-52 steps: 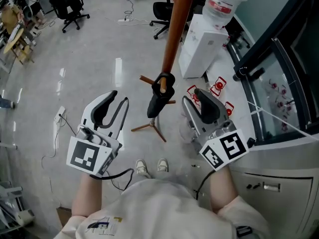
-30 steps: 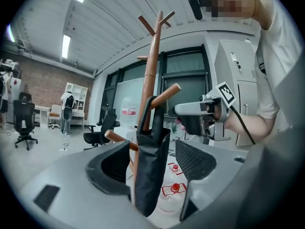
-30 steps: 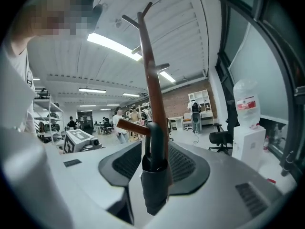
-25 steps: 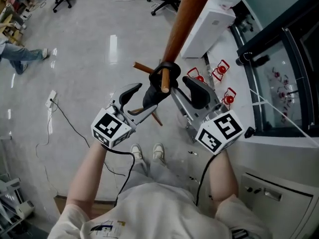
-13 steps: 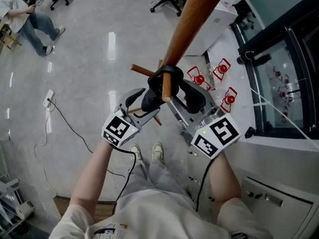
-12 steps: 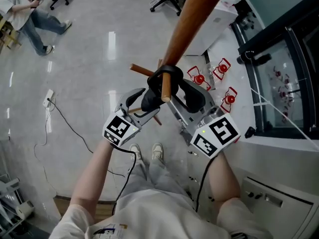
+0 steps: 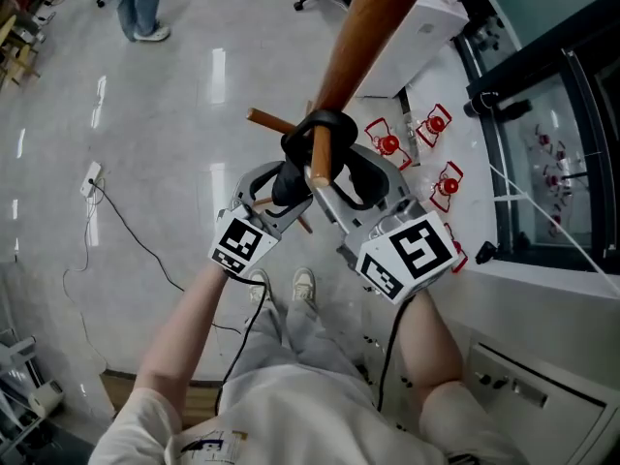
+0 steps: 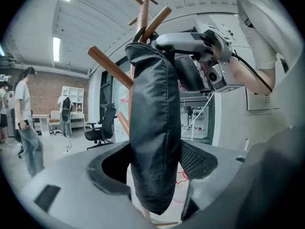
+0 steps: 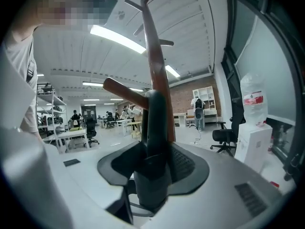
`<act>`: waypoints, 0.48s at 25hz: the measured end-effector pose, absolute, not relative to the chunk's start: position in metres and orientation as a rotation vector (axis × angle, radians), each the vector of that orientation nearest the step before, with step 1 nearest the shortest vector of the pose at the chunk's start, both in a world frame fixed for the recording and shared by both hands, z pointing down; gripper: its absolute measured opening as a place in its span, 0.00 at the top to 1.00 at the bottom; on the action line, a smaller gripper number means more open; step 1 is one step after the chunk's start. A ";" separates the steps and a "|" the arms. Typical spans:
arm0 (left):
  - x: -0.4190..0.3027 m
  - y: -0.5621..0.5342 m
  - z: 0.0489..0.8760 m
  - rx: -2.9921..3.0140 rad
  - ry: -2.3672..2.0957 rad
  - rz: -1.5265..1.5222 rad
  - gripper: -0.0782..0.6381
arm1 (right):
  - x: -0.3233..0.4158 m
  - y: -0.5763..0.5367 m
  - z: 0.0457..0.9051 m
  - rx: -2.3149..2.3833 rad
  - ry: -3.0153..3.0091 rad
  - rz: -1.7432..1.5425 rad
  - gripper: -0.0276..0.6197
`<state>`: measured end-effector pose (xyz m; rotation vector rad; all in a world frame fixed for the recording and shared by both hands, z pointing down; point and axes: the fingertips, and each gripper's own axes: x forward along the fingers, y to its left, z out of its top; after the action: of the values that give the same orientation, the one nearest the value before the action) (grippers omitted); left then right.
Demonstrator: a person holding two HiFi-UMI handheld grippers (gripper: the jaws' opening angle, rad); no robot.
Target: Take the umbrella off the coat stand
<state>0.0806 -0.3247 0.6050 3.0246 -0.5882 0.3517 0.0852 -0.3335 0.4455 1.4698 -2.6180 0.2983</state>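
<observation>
The umbrella (image 8: 155,128) hangs upright on the coat stand (image 7: 363,27), between the parted jaws of left gripper (image 8: 157,156) and right gripper (image 9: 155,163), the right's having just been opening.

I hold both arms out in front of me, close together. My left arm (image 7: 184,327) is bare and reaches up and a little to the right. My right arm (image 7: 426,342) is bare too and reaches up and a little to the left.

My left gripper (image 7: 281,190) points nearly level, tipped down a bit, with its marker cube (image 7: 242,245) facing up at me. Its jaws are wide apart, and the umbrella (image 7: 291,177) fills the gap between them. I can't see them squeeze it.

My right gripper (image 7: 339,177) is tipped the same way, just beside the left one, with its marker cube (image 7: 407,255) facing up. Its jaws have just been opening and now stand wide, with the umbrella between them.
</observation>
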 end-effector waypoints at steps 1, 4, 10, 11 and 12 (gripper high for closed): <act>0.081 -0.323 0.605 3.021 -0.582 0.358 0.46 | 0.085 -0.334 0.446 1.484 -2.601 0.287 0.71; 0.082 -0.320 0.605 3.007 -0.557 0.395 0.46 | 0.086 -0.333 0.447 1.504 -2.590 0.291 0.77; 0.073 -0.311 0.601 2.987 -0.601 0.427 0.49 | 0.082 -0.327 0.443 1.468 -2.625 0.342 0.77; 0.072 -0.309 0.598 2.986 -0.600 0.424 0.49 | 0.081 -0.325 0.440 1.463 -2.631 0.334 0.77; 0.072 -0.307 0.595 2.985 -0.598 0.421 0.49 | 0.080 -0.322 0.437 1.459 -2.636 0.327 0.77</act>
<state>0.0719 -0.3066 0.5946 2.9851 -0.5984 0.4215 0.0797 -0.3224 0.4366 1.4588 -2.6365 0.3266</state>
